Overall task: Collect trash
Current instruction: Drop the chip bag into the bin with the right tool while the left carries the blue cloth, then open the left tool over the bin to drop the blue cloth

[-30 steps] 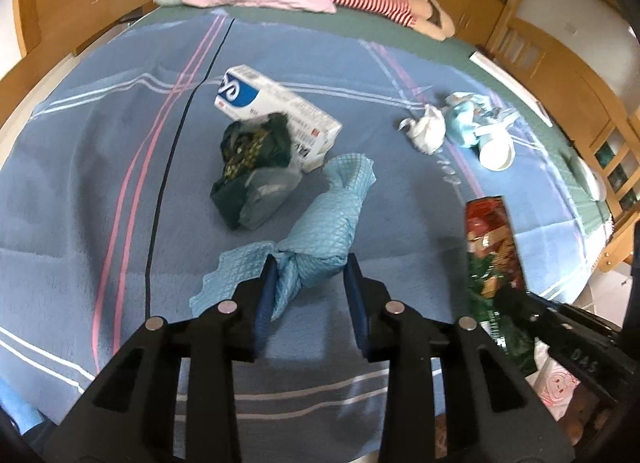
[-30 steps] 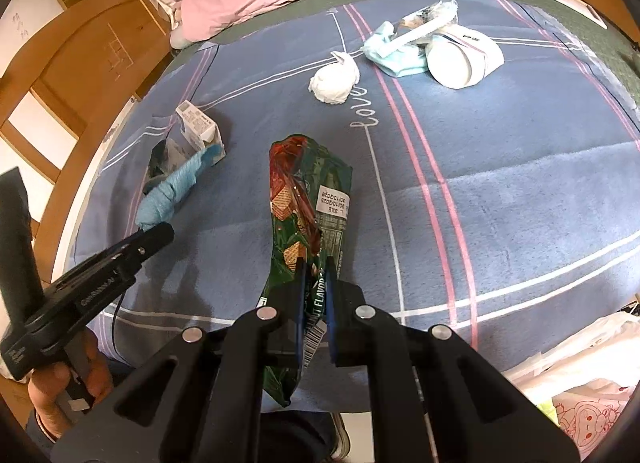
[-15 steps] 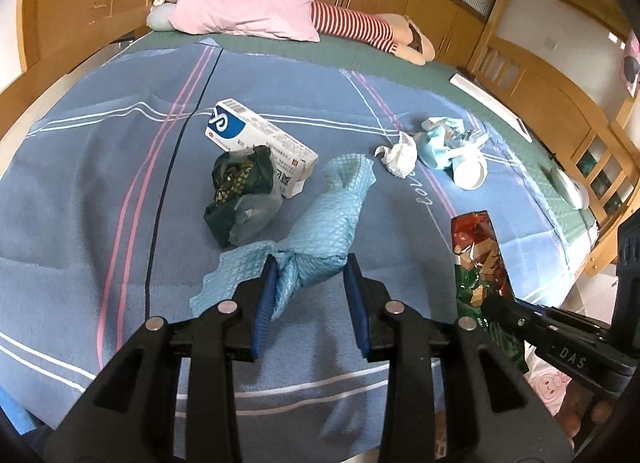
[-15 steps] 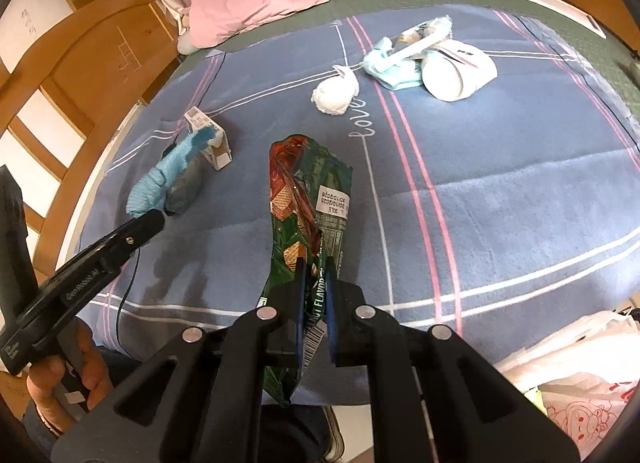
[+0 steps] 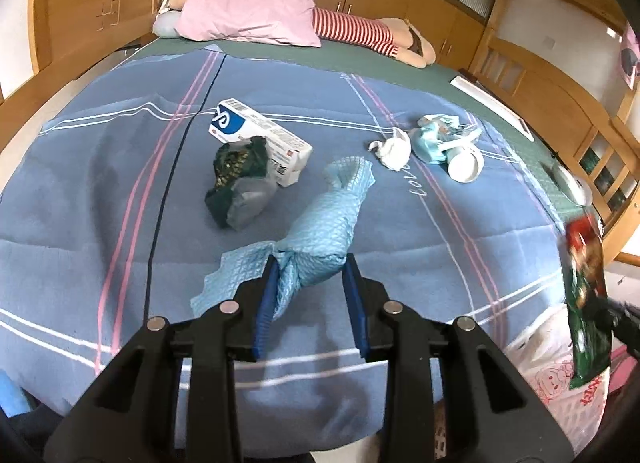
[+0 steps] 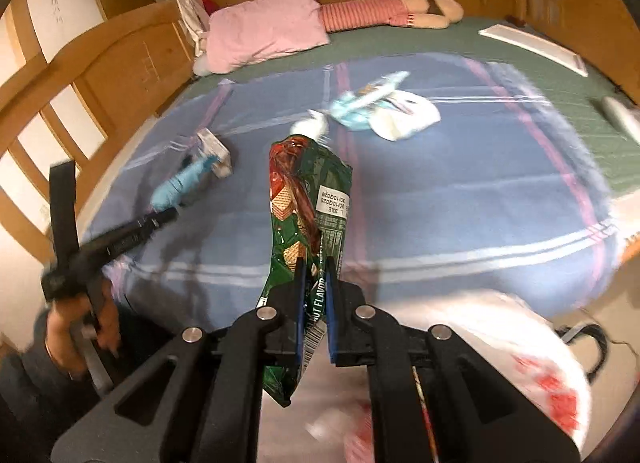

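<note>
A twisted light blue cloth (image 5: pixel 332 219) is pinched at its near end between the blue pads of my left gripper (image 5: pixel 311 267), just above the striped blue blanket (image 5: pixel 80 199). My right gripper (image 6: pixel 314 267) is shut on a green and red snack wrapper (image 6: pixel 308 191), which hangs in the air past the bed's near edge, above a white plastic bag (image 6: pixel 500 343). The left wrist view shows that wrapper (image 5: pixel 586 295) at the far right over the bag (image 5: pixel 552 367). In the right wrist view, the left gripper (image 6: pixel 160 217) and its cloth (image 6: pixel 176 187) are on the left.
On the blanket lie a white and blue carton (image 5: pixel 260 135), a dark green crumpled wrapper (image 5: pixel 236 167), a white tissue wad (image 5: pixel 394 149) and a pale blue packet with a white cup (image 5: pixel 464 163). A pink pillow (image 5: pixel 248 11) lies at the head. Wooden rails border the bed.
The right gripper carried the snack wrapper off the blanket, toward the near edge and up, to above the white bag. The left gripper drew back slightly with the blue cloth.
</note>
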